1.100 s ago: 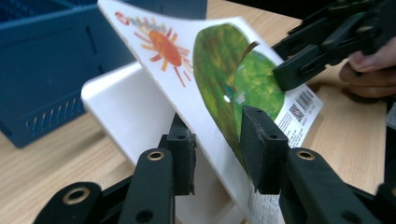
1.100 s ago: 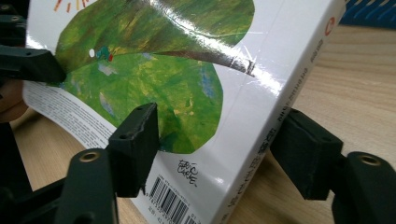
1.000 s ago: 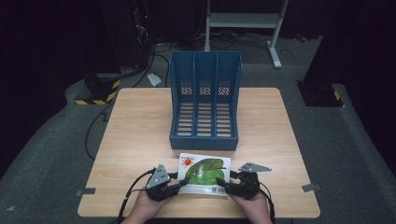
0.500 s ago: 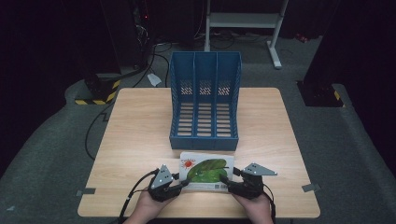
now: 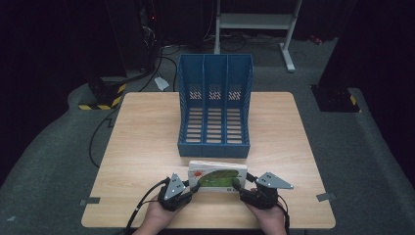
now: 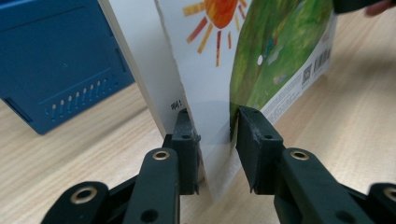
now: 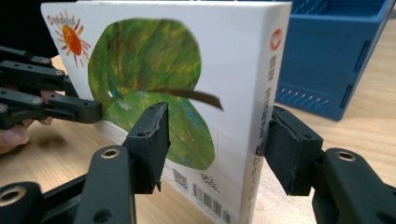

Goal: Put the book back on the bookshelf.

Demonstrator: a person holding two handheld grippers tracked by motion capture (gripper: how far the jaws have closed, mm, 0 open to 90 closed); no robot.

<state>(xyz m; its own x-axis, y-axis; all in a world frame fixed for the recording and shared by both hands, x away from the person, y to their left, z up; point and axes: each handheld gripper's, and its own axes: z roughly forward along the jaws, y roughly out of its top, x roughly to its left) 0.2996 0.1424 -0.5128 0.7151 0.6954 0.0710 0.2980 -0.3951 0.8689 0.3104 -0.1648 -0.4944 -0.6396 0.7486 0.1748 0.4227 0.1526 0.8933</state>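
Wooden table (image 5: 147, 147): book (image 5: 218, 176) held upright just before blue file rack (image 5: 214, 105). Left gripper (image 6: 212, 135) clamped on cover edge (thin); right gripper (image 7: 215, 140) spread around spine end, contact unclear.

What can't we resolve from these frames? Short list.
- Book spine text: right gripper view, too blurred to read.
- Book's far cover: hidden by the book itself in every view.
- Right gripper contact: jaws straddle the book, but whether they touch it can't be told.
- Blue file rack slot floors: high view, partly hidden behind its front lip.
- Left gripper: its jaw bases are cut off by the bottom edge.
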